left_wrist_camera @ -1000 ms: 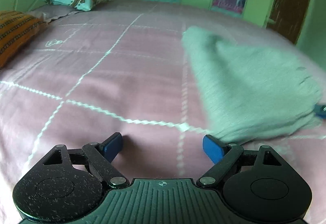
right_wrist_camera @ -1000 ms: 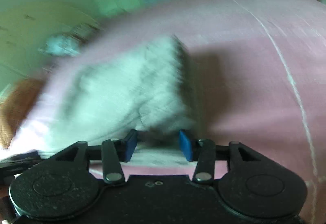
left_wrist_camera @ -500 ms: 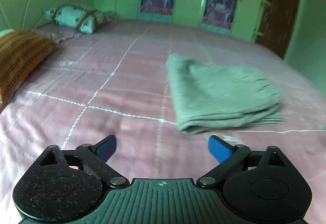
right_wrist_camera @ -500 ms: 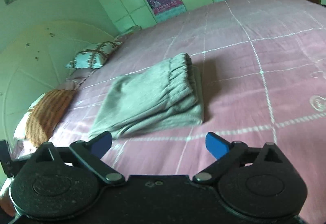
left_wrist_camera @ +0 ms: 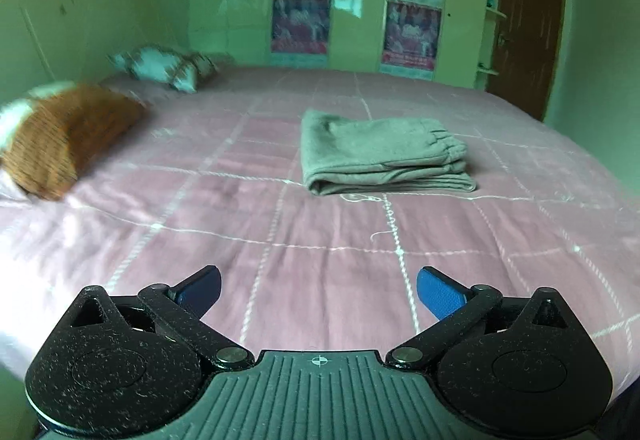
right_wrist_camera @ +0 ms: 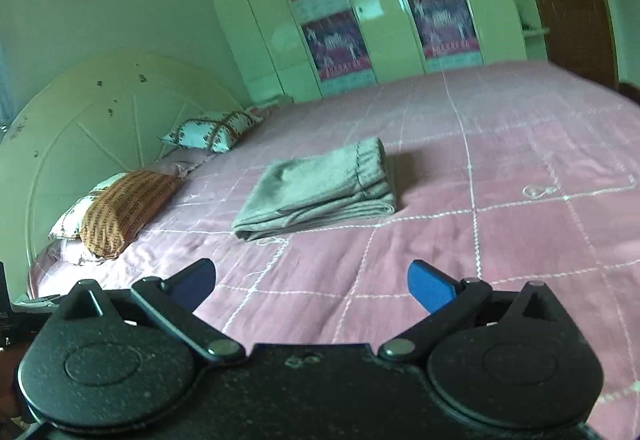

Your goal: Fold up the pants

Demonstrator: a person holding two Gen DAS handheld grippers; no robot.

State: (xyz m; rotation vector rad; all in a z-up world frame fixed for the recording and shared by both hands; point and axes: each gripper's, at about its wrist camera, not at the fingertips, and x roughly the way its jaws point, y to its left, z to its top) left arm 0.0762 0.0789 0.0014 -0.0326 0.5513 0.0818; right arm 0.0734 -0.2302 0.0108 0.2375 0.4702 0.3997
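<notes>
Pants (left_wrist_camera: 382, 152) folded and lying on the pink bed (left_wrist_camera: 280, 260), both sets of fingers empty!
Left gripper (left_wrist_camera: 318, 290) and right gripper (right_wrist_camera: 310, 284) have just been opening, fingers spread wide, nothing between. The bundle sits well ahead of both, long axis crosswise, neither hand clearly nearer. Wardrobe posters (right_wrist_camera: 336, 40) are too blurred to read.

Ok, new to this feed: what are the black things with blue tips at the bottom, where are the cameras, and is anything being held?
Each picture comes from a camera mounted on a hand-held claw, looking forward along its two blue-tipped fingers. One shows the left claw, the other the right claw. Both have just been opening; they stand wide apart, holding nothing. Ahead, on the pink bedspread, lie the grey pants, folded into a neat stack. Two pillows sit by the headboard.
</notes>
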